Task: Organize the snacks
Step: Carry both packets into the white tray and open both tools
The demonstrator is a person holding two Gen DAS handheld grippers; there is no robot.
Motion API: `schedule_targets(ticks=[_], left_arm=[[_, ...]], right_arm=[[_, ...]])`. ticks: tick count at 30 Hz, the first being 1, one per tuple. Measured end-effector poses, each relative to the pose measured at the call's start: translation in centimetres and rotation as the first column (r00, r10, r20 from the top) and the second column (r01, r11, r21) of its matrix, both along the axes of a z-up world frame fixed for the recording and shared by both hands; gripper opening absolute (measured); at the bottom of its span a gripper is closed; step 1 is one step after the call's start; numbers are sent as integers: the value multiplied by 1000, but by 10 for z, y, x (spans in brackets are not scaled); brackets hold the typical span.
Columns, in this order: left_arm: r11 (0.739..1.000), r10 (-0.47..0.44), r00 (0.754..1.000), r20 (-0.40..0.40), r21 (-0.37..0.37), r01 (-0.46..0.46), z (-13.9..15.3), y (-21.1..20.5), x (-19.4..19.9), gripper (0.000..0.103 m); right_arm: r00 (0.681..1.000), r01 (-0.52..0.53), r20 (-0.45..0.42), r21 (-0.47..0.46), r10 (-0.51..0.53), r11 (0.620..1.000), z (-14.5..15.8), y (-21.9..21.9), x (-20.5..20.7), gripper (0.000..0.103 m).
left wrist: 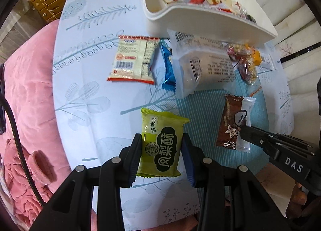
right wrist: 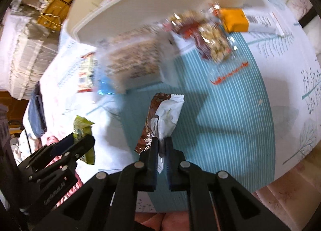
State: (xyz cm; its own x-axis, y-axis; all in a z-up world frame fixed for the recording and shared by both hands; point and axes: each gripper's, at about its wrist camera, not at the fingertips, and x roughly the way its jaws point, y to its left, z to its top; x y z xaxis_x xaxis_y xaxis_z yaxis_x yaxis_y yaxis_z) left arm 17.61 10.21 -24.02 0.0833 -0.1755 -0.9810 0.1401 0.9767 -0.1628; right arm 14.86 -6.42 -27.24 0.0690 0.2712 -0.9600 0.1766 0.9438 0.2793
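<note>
My left gripper (left wrist: 161, 146) is shut on a green pineapple-cake packet (left wrist: 161, 144), its fingers on both sides of the packet just above the cloth. My right gripper (right wrist: 161, 146) is shut on the near edge of a brown-and-white snack packet (right wrist: 164, 116); the same packet (left wrist: 233, 122) shows in the left wrist view with the right gripper (left wrist: 243, 130) at its right side. A white organizer tray (left wrist: 200, 18) at the back holds several snacks. The green packet (right wrist: 83, 130) and left gripper (right wrist: 80, 142) show at the left of the right wrist view.
Loose snacks lie in front of the tray: a cream and red packet (left wrist: 134, 60), a blue packet (left wrist: 167, 68), a large clear white packet (left wrist: 202, 64), nut bars (left wrist: 242, 58) and an orange packet (right wrist: 234, 19). A pink blanket (left wrist: 26, 98) lies left of the table (left wrist: 84, 94).
</note>
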Motion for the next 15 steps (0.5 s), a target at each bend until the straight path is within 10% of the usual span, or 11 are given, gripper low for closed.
schedule_targets(ticks=[15], left_arm=[[1000,13,993,119,7,-14,69,7,37,37]], right_arm=[[968,-98,231,-2,96,995,76,-5,35,6]])
